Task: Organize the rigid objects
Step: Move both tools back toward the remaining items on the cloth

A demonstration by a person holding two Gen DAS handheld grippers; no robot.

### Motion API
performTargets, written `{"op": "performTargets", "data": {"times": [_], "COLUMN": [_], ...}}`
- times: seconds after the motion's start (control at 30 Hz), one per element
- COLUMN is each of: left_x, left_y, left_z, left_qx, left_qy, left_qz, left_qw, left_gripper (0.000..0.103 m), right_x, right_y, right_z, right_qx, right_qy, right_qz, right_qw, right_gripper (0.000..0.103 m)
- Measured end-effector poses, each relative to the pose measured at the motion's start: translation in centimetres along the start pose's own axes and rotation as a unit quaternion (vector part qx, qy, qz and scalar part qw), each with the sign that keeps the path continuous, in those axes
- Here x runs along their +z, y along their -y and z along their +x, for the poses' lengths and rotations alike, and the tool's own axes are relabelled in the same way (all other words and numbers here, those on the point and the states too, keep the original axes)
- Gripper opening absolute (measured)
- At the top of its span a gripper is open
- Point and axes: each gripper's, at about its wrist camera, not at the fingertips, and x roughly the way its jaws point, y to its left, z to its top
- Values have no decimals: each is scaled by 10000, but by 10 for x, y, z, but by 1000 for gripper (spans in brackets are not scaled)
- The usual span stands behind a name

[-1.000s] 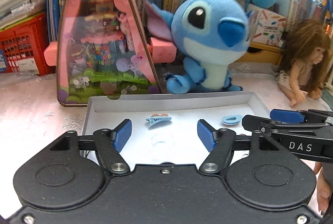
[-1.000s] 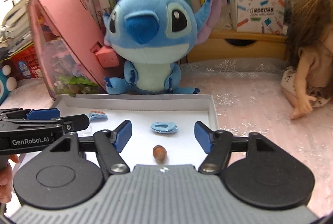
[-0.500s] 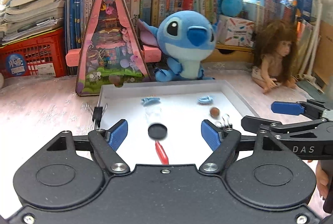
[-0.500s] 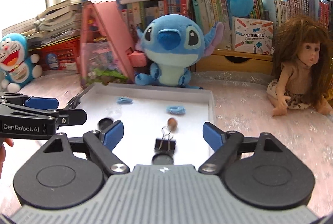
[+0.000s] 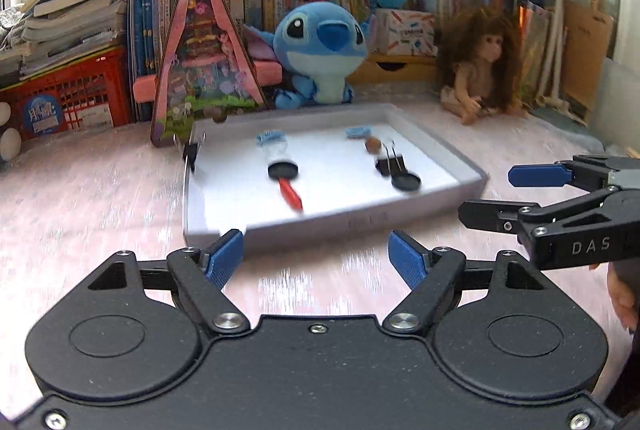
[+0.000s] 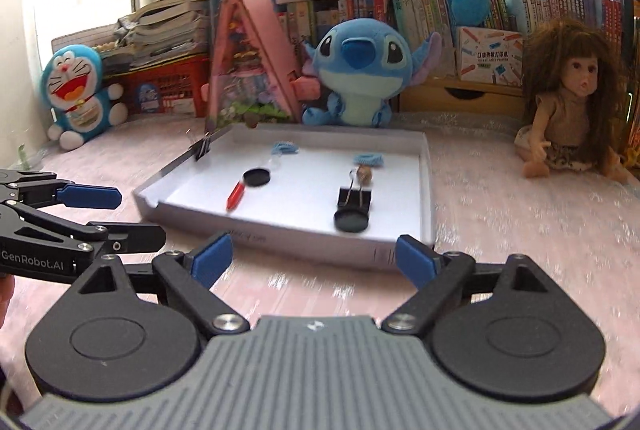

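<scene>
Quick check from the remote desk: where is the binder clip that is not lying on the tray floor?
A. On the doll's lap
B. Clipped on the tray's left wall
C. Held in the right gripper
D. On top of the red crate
B: a black binder clip grips the left wall of the white tray, while the other clip lies flat inside it.

The left gripper (image 5: 316, 254) hovers with nothing between its blue pads, jaws spread wide. The right gripper (image 6: 314, 262) hangs just to its right, level with it, jaws opening, likewise empty. Both point forward and slightly downward.
</scene>
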Motion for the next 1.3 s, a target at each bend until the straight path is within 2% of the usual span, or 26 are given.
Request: {"op": "performTargets", "data": {"times": [0.17,0.37,0.53,0.63,0.8,0.87,0.93,1.0,1.07,1.23,1.3], "left_x": [-25,-46,-62,-70,-80,-82,-83,-82,-82,-83,-82], "left_y": [-2,-3,-6,-5,3,6,7,6,5,5,7], "left_z": [-17,-34,-50,-58,-67,-68,-67,-66,-64,-63,-62], "left_qx": [-46,-78,-102,-250,-607,-667,-684,-708,-725,-789,-817], "left_qy": [-85,-129,-169,-205,-256,-259,-258,-274,-306,-315,-308], "left_qz": [-81,-111,-188,-94,78,130,120,73,27,76,130], "left_qw": [9999,9998,9996,9994,9978,9974,9973,9971,9969,9964,9961], "left_gripper": [78,78,78,78,75,73,70,59,52,49,49], "right_x": [-22,-39,-52,-60,-68,-70,-71,-72,-74,-74,-74], "right_y": [-6,-20,-27,-32,-47,-54,-62,-68,-74,-77,-76], "right_z": [-15,-29,-44,-51,-60,-63,-63,-60,-55,-52,-51], "right_qx": [251,219,449,703,1029,1204,1338,1356,1325,1409,1334], "right_qy": [-59,-157,-242,-455,-566,-575,-595,-673,-781,-758,-727], "right_qz": [133,-106,-177,-250,-473,-590,-712,-828,-923,-890,-882], "right_qw": [9996,9996,9985,9962,9920,9893,9867,9850,9838,9831,9844], "right_gripper": [94,94,93,84,72,67,59,45,37,32,27]}}
